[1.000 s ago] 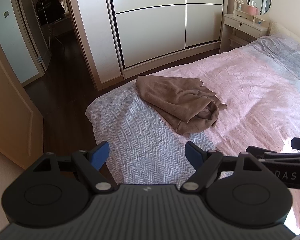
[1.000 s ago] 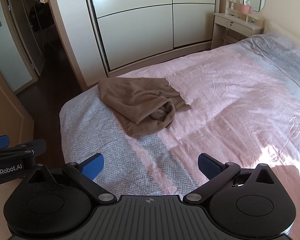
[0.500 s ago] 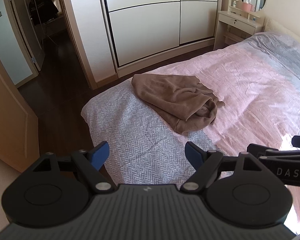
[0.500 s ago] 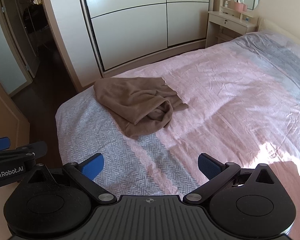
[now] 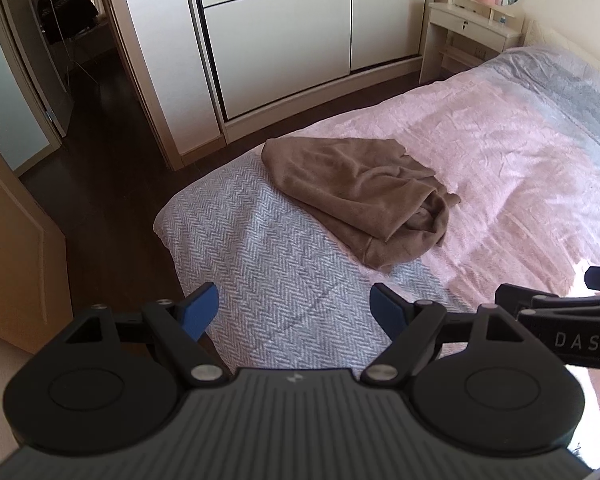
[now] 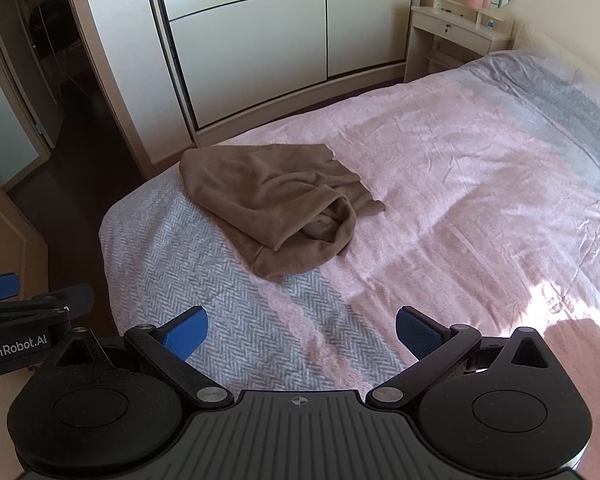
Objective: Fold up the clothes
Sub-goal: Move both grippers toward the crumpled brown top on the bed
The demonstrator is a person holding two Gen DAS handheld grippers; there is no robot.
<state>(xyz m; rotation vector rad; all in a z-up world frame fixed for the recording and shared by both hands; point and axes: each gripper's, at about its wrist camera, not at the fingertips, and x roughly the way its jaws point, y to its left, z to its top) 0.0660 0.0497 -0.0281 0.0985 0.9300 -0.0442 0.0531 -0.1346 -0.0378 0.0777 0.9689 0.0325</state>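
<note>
A brown garment lies crumpled in a loose heap near the foot corner of the bed, which has a pink and grey cover. My left gripper hangs open above the grey herringbone part of the cover, short of the garment, with nothing between its blue pads. My right gripper is open too, over the lace seam of the cover, nearer than the garment. Each gripper's side shows at the edge of the other's view.
A white sliding wardrobe stands beyond the bed across a strip of dark floor. A small dressing table with a round mirror sits at the back right. An open doorway is at the left. Sunlight falls on the bed's near right.
Both views have shifted slightly, with the garment sitting a little lower left and the wardrobe looming larger. Both grippers stay open and empty.
</note>
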